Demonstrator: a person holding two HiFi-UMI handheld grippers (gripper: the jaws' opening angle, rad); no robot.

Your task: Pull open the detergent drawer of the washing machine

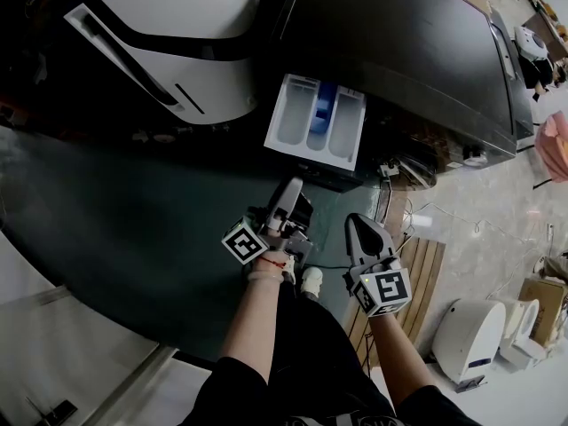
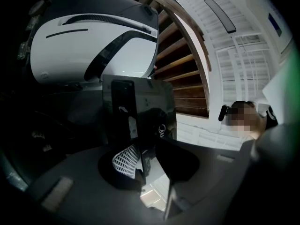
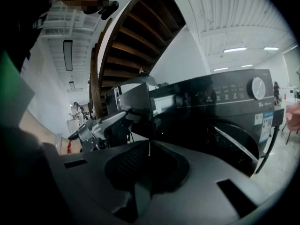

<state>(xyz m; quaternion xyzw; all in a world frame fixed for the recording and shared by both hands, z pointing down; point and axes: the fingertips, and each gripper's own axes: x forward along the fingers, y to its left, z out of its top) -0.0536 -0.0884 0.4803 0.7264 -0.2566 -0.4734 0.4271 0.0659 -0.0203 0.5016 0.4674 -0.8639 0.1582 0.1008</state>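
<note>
The black washing machine [image 1: 399, 51] stands at the top of the head view, and its white detergent drawer [image 1: 315, 121] with a blue insert is pulled out towards me. My left gripper [image 1: 288, 193] points up at the drawer from just below its front edge, apart from it. In the left gripper view the drawer's black front panel [image 2: 138, 111] rises just beyond the left gripper [image 2: 149, 165], whose jaws stand open with nothing between them. My right gripper [image 1: 359, 229] hangs to the right, lower, shut and empty. In the right gripper view the drawer [image 3: 161, 102] juts from the machine [image 3: 234, 107].
A white rounded machine [image 1: 177, 25] stands left of the washer. A slatted wooden pallet [image 1: 417, 273] lies on the floor at the right, with white appliances [image 1: 479, 331] and a cardboard box [image 1: 541, 300] beyond. A wooden staircase [image 2: 183, 69] rises behind.
</note>
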